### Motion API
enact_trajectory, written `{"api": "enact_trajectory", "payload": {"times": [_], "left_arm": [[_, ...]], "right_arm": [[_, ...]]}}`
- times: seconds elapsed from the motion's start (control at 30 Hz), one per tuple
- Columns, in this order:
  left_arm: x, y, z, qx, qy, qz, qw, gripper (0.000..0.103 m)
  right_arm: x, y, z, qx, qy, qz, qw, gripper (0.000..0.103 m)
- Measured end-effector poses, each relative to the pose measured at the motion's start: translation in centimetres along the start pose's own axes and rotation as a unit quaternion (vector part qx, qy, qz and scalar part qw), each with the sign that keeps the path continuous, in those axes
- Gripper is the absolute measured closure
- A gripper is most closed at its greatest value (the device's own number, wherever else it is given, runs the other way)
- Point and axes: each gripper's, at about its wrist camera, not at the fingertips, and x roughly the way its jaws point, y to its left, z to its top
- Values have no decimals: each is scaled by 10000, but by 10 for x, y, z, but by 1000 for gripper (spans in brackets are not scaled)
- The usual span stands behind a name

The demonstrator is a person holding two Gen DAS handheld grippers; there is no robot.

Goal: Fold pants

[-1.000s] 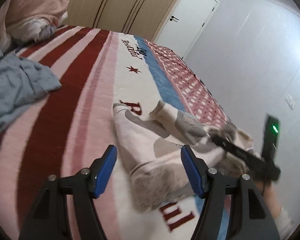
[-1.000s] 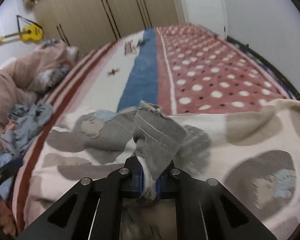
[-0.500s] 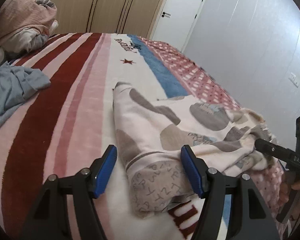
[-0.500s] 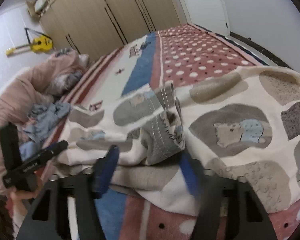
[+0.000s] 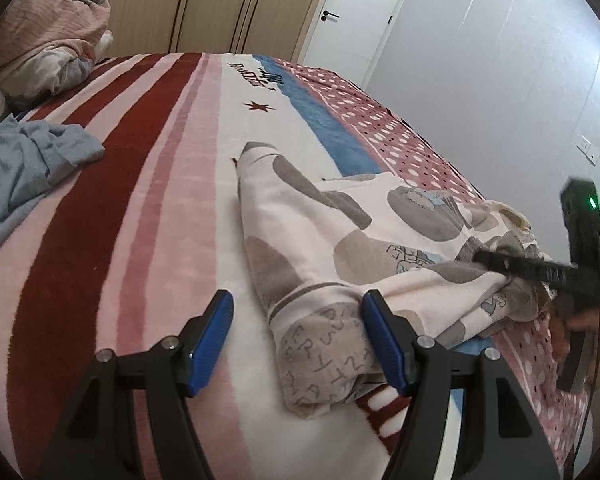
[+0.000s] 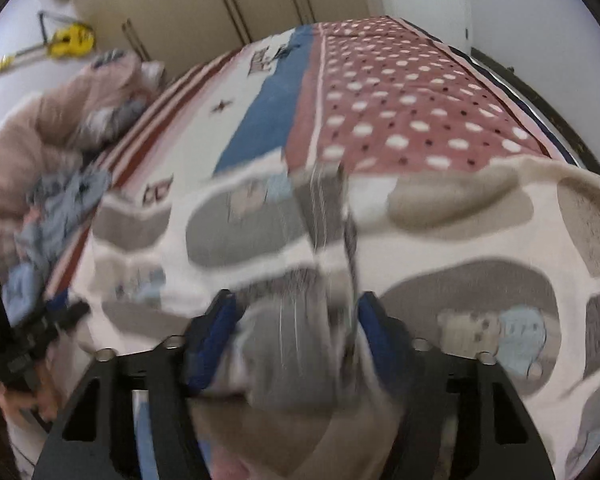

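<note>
Your left hand-held gripper (image 5: 296,332) hangs with its blue pads spread wide, one on either side of a gray-cuffed leg end of the pants (image 5: 340,248), gripping nothing. Your right hand-held gripper (image 6: 294,328) is also spread apart, a bunched gray fold of the pants lying loose between its pads. The cream, gray-patched pants lie across the striped and dotted bed (image 5: 148,184), well apart from a crumpled blue garment (image 5: 24,164).

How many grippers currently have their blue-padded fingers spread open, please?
2: the left gripper hovers open over the pants cuff; the right gripper, though blurred, is open around the grey waistband.
</note>
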Motion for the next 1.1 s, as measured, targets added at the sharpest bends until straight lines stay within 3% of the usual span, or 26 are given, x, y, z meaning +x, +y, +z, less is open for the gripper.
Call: {"api": "enact_trajectory", "payload": {"times": [0.07,0.13,0.17,0.3,0.43,0.53,0.6,0.63,0.73,0.8,0.87,0.97,1.1], "left_arm": [[-3,1,0,-17,-48,23,10000,40],[-6,3,1,-39,-103,30,9999,40],[-7,4,2,-52,-128,27,9999,40],[-9,7,3,-107,-211,80,9997,40],[-10,11,4,-191,-244,70,9995,40],[-12,13,5,-226,-288,93,9993,40],[-15,16,5,-259,-321,106,9991,40],[-17,18,6,-288,-343,113,9989,40],[-23,25,7,-373,-410,172,9983,40],[-26,29,9,-425,-429,151,9981,40],[-30,33,10,-485,-428,23,9979,39],[-35,36,11,-500,-461,-59,9977,39],[-40,40,11,-507,-511,-51,9974,39]], "right_arm": [[-10,8,-16,-251,-125,-35,9996,56],[-22,11,-28,-395,-250,-46,9989,74],[-26,13,-33,-478,-287,36,9984,89],[-47,27,-53,-899,-507,-10,9947,98],[-58,33,-70,-1083,-550,-132,9925,99],[-68,29,-74,-1061,-596,-271,9922,96],[-80,28,-70,-1059,-765,-347,9908,58],[-86,29,-67,-1087,-889,-360,9894,54],[-90,43,-51,-1361,-972,-321,9854,54],[-81,59,-39,-1622,-834,-54,9832,53],[-64,79,-29,-1954,-627,338,9781,46],[-27,112,-17,-2361,-364,670,9687,46],[9,142,-12,-2708,-193,811,9590,47]]}}
